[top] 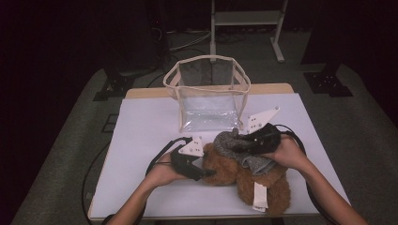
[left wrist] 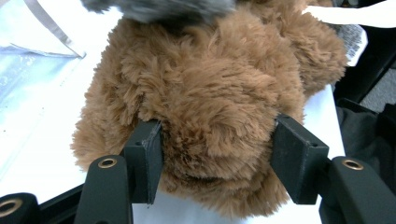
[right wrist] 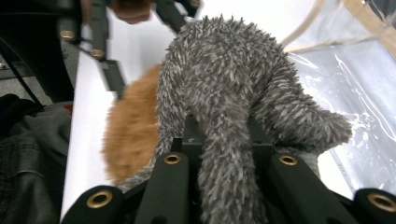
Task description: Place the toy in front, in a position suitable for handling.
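Observation:
A brown plush bear (top: 265,183) lies near the front of the white table (top: 145,136), with a white tag (top: 259,194) on its near side. My left gripper (top: 209,172) comes in from the left. Its pads (left wrist: 145,161) press into the brown fur (left wrist: 210,93) from both sides. A grey fuzzy garment (top: 230,140) sits over the bear's far end. My right gripper (top: 241,143) is shut on a fold of that grey cloth (right wrist: 224,70), which bunches up between the jaws. The brown fur (right wrist: 130,135) shows under the cloth.
A clear plastic bag with beige trim (top: 209,93) stands open-topped at the back middle of the table, just beyond the bear. Black cables (top: 157,159) trail from both grippers across the table. A metal stand (top: 246,18) is on the floor behind.

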